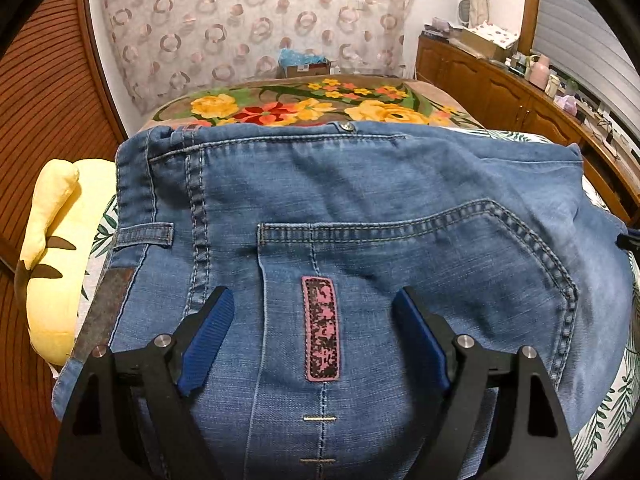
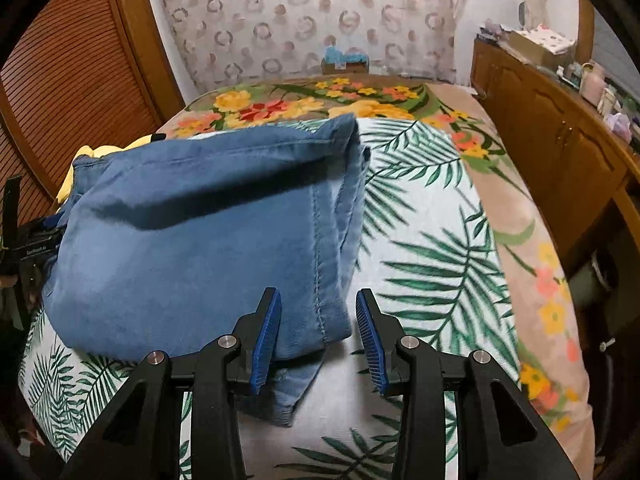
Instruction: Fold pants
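pants (image 1: 360,208) are lying folded on the leaf-print sheet (image 2: 432,240), near bed end | left gripper (image 1: 316,336) is being held spread above the back pocket, gripping nothing | right gripper (image 2: 318,336) is being held half-spread around the near right corner, probably for tidying it

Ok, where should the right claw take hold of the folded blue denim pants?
Probably the stitched hem corner of the blue denim pants. It lies loose at the near right edge, already between the open right claw fingers. Come in low from the near side over the palm-leaf sheet.
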Demonstrator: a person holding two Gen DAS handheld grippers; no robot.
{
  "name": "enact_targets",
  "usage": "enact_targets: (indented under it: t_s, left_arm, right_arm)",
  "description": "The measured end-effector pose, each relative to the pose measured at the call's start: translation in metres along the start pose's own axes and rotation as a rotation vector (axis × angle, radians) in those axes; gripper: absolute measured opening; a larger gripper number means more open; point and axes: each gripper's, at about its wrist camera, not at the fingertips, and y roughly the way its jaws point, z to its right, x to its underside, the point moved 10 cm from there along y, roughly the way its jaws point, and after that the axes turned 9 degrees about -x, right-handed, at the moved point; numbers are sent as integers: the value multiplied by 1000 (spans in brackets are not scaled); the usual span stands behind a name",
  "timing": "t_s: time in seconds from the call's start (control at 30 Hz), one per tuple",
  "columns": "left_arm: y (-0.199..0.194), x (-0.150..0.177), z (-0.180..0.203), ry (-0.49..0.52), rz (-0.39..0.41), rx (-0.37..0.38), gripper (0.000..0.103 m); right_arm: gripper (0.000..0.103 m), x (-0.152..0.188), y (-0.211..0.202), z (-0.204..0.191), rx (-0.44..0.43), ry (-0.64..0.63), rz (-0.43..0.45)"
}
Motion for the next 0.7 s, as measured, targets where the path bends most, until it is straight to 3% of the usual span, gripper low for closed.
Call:
enact_targets:
  t_s: [0.07,0.1,0.13,0.23,0.4,0.63,0.7]
  left_arm:
    - [0,-1,-1,1,0,-2,84]
    - [1,-1,-2,1,0,-1,84]
    - [1,-1,-1,1,-1,0,84]
    - [0,0,-2,-2,0,4,84]
    - [1,-1,0,5,0,5,84]
    - [1,-2,0,5,0,6,84]
    - [1,-2,0,4,-1,7,84]
  right_arm:
    - [40,2,3,-3,-14,-1,-5]
    - [33,2,2,-5,-22,-7,4]
    - [18,0,-1,-10,-39,-17,17]
    - [7,-5,-19,-20,-54,-41,77]
    - [6,-7,-63,-39,-112,-15,166]
    - [6,24,-53,-40,-71,-17,87]
    - [6,33,-44,-34,-22,-16,63]
